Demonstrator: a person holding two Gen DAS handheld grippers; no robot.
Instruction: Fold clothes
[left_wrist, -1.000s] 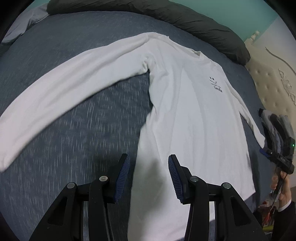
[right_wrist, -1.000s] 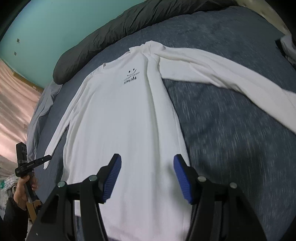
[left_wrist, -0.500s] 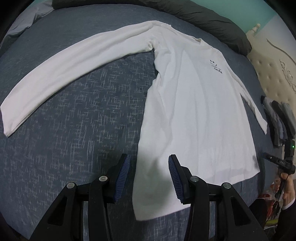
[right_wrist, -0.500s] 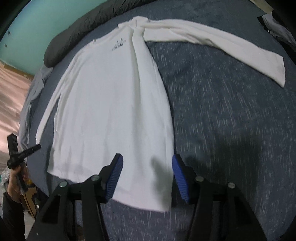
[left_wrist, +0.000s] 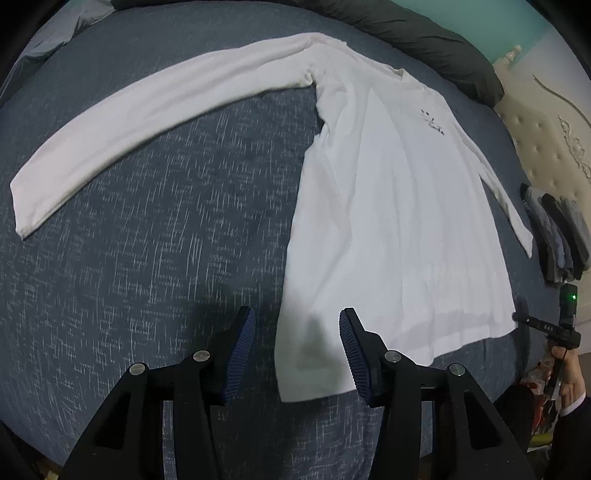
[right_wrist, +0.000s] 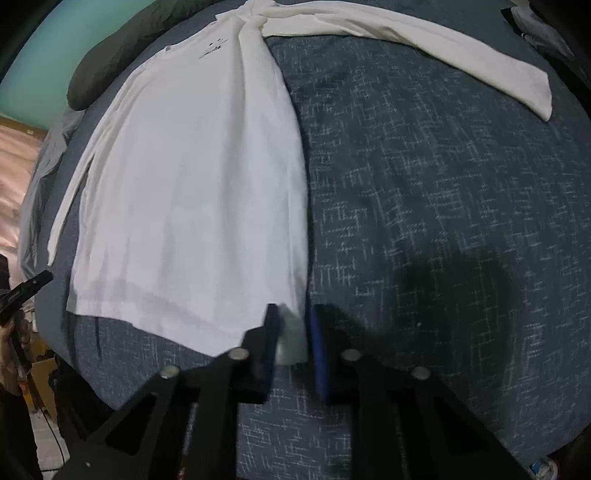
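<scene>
Left wrist view: saw the white shirt (left_wrist: 388, 221) spread flat on the bed (left_wrist: 147, 295), collar toward the dark bolster (left_wrist: 424, 33), hem at the end away from the bolster. Saw one long sleeve (left_wrist: 147, 107) stretched out sideways from the shoulder nearest the bolster, and the other sleeve (left_wrist: 498, 184) tucked along the body's edge. Found the left gripper (left_wrist: 297, 350) released, jaws wide, hovering over a hem corner at the end away from the bolster, nothing between the pads.

Right wrist view: caught the right gripper (right_wrist: 293, 343) clenched on a hem corner, a pinch of white cloth between jaws drawn nearly together. Blurred there, so could not tell how deep the bite went.

Judged the step in hand to be a hem grab for a lengthwise fold toward the bolster. To do it well:
- Would need the open gripper lowered until both pads straddled the corner, then closed on both layers, not only the top one.
- Should lift just enough to clear the bed, with the hem kept taut between the held points.
- Should carry it straight toward the bolster, edges kept lined up.
- Might drag the outstretched sleeve or bunch the thin cloth if pulled fast.
</scene>
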